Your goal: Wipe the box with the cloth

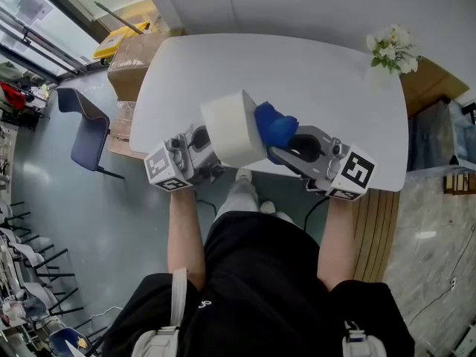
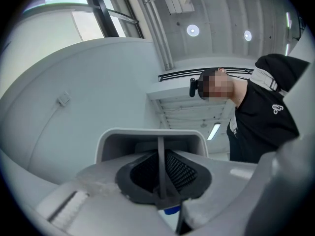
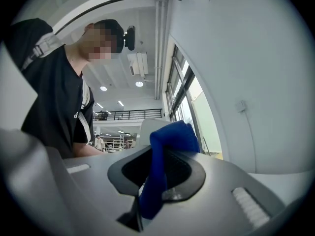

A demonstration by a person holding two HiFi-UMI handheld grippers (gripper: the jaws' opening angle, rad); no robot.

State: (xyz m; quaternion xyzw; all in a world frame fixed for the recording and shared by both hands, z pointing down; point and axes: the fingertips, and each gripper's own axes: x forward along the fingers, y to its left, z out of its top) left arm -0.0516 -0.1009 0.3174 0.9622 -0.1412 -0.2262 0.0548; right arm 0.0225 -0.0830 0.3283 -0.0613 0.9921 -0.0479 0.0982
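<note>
Box is held up off the table, above its near edge. My left gripper is clamped on one thin wall of it. My right gripper is clenched on the blue cloth, which is bunched against the box's right face, also above the table's near edge. Flowers sit at the table's far right corner.
</note>
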